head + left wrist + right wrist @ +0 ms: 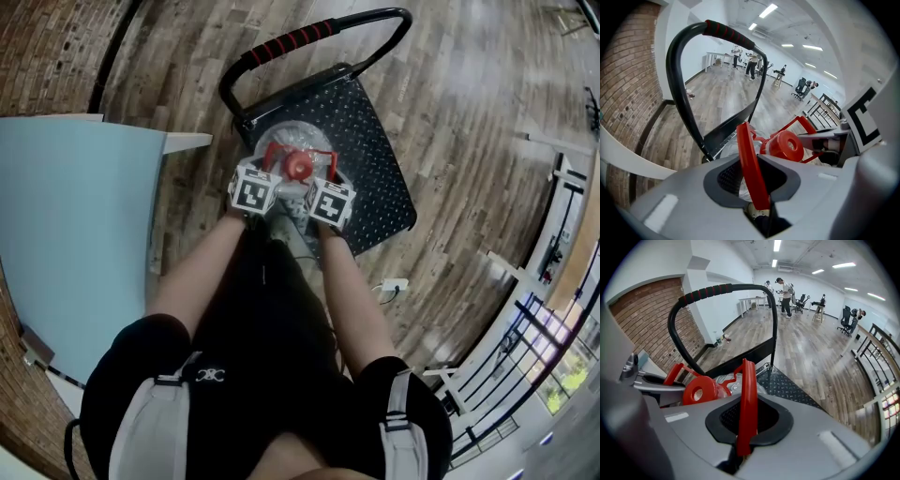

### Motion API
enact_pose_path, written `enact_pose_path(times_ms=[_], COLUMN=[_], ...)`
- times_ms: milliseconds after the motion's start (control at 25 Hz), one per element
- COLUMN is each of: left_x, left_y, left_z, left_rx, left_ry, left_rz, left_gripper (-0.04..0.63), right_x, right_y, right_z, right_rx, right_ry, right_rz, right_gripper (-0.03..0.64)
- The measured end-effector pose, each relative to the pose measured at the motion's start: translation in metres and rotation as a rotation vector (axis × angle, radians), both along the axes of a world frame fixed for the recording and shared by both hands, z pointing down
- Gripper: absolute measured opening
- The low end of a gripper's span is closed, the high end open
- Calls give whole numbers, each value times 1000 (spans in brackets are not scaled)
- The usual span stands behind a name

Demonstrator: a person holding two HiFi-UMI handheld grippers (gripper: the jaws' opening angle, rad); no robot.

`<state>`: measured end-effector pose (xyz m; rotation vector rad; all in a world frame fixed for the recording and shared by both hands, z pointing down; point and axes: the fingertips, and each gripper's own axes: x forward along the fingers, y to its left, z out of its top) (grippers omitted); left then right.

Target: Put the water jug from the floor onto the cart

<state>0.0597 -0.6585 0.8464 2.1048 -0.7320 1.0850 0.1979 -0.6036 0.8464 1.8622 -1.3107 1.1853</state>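
The wooden floor (pixel 469 112) fills most of the head view, with a brick wall (pixel 37 47) along the far left and a pale blue board (pixel 75 234) at the left; the cart (pixel 375 178) stands in the middle, its black studded deck running to the right and its black push bar (pixel 309 36) with a red grip arching over the far end.

The water jug (pixel 298 139), clear-bodied, sits over the deck at the push-bar end, just near of the bar; whether its base rests on the deck I cannot tell; its red carry handle (pixel 750 164) stands upright above the shoulder, and its red cap (pixel 299 167) lies between the two marker cubes.

The left claw (pixel 270 173) is clenched on the left part of that red handle; its own view shows the red strip pinched in the claw (pixel 752 187); the right claw (pixel 323 178) grasps the handle's right part the same way (pixel 745 427), with the cap (pixel 701 391) to its left.

Far down the room, people (pixel 785 289) stand by tables.
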Motion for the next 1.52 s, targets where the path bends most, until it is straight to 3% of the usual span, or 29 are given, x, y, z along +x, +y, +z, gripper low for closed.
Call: enact_pose_path(times_ms=[280, 480, 640, 800, 1240, 1520], left_x=[3, -1, -8, -12, 13, 37], left_y=[1, -7, -8, -9, -5, -28], left_z=[-12, -29, -46, -68, -156, -226], left_rx=[18, 78, 123, 146, 227, 355], left_ry=[23, 1, -17, -4, 108, 162], left_rz=[-25, -62, -105, -131, -128, -109], left_gripper=[106, 114, 76, 2, 0, 0], right_x=[12, 16, 12, 9, 5, 12], right_y=[4, 6, 12, 5, -17, -41], right_z=[-15, -33, -50, -82, -161, -233], right_rx=[0, 40, 87, 170, 393, 541], right_ry=[43, 46, 22, 20, -25, 0], right_rz=[23, 14, 11, 1, 2, -13], right_gripper=[127, 129, 112, 15, 14, 14])
